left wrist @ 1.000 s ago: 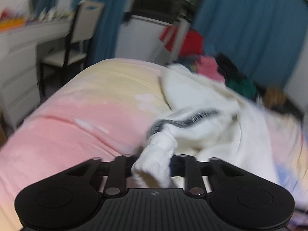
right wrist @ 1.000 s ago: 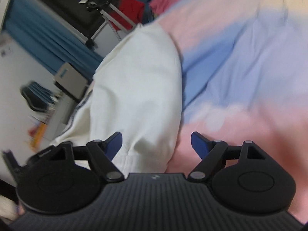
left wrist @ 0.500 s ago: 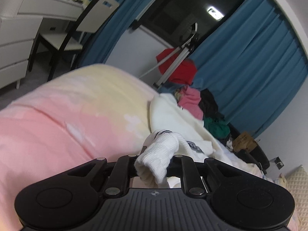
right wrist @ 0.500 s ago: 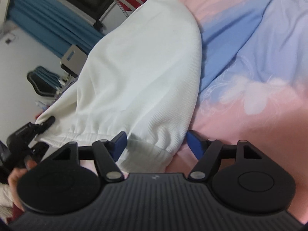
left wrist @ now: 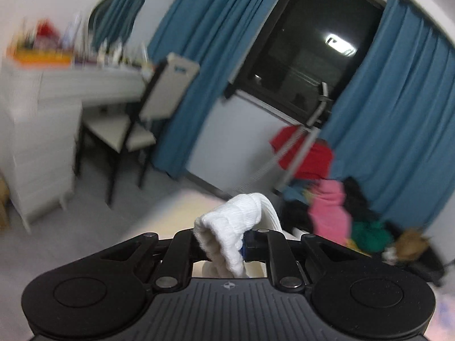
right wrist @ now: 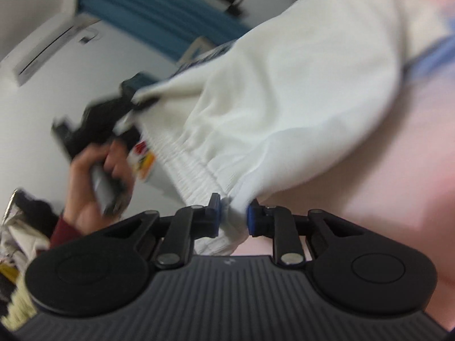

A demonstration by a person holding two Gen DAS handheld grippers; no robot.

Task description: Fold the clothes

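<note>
A white sweatshirt [right wrist: 298, 91] lies spread over the pink and blue bed cover [right wrist: 398, 199]. My right gripper [right wrist: 233, 216] is at its ribbed bottom hem. The jaws are closing, with the hem bunched between the blue pads [right wrist: 250, 217]. In the left wrist view my left gripper [left wrist: 224, 238] is shut on the sweatshirt's white ribbed cuff [left wrist: 236, 216], which is lifted off the bed. The right wrist view also shows the left gripper [right wrist: 93, 125], blurred, in a person's hand [right wrist: 85, 182], holding the far end of the garment.
Beyond the bed stand a chair [left wrist: 159, 108] and a white desk with drawers [left wrist: 42, 130]. Blue curtains [left wrist: 398, 99] flank a dark window. A pile of clothes [left wrist: 330, 210] and a red garment on a metal rack [left wrist: 307, 156] sit by the right curtain.
My left gripper rose with the cuff, so its view lifted from the bed to the room. My right gripper moved to the hem and its wide jaws closed in on it.
</note>
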